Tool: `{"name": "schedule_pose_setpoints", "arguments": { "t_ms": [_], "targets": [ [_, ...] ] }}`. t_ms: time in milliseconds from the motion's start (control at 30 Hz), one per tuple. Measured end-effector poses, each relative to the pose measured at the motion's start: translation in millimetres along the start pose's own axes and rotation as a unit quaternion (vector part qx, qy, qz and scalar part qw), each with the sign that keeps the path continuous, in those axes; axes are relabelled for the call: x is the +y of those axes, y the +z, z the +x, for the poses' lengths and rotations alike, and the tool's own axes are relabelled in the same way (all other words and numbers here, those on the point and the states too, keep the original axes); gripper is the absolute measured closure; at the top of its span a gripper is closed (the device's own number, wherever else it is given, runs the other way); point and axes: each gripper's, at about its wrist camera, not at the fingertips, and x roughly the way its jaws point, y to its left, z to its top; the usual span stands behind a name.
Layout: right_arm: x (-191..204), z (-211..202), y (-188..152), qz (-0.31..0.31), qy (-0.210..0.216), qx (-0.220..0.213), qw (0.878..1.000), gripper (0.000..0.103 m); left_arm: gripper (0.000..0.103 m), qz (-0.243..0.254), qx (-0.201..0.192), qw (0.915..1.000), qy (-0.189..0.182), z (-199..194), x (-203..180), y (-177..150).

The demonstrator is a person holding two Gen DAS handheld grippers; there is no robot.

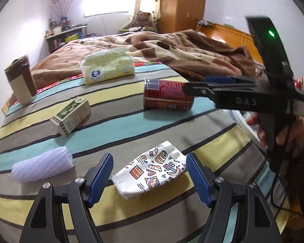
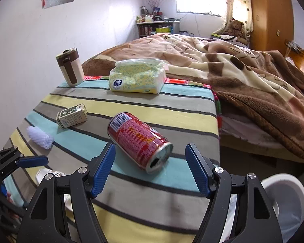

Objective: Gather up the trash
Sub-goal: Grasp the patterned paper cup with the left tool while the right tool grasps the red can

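Observation:
A crushed white paper cup with cartoon prints (image 1: 152,170) lies on the striped cloth, between the open fingers of my left gripper (image 1: 149,179), which holds nothing. A red can (image 2: 138,141) lies on its side just ahead of my open right gripper (image 2: 150,174), its open end toward me; it also shows in the left wrist view (image 1: 166,97). My right gripper appears side-on in the left wrist view (image 1: 194,89), near the can. A white foam net (image 1: 42,167) and a small green box (image 1: 72,116) lie to the left.
A tissue pack (image 2: 136,78) and a brown-and-cream mug (image 2: 71,69) stand at the far side of the striped table (image 2: 172,109). A white bin (image 2: 285,200) sits low at the right. A bed with a brown blanket (image 2: 243,77) lies beyond.

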Motion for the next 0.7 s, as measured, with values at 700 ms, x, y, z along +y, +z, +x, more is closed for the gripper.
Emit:
{"name": "schedule_pose_setpoints", "arguments": {
  "t_ms": [700],
  "targets": [
    [12.5, 37.4, 14.6, -0.082, 0.003, 0.045, 0.996, 0.03, 0.024, -0.018, 0.053, 0.9943, -0.091, 12.3, 0.9, -13.3]
  ]
}}
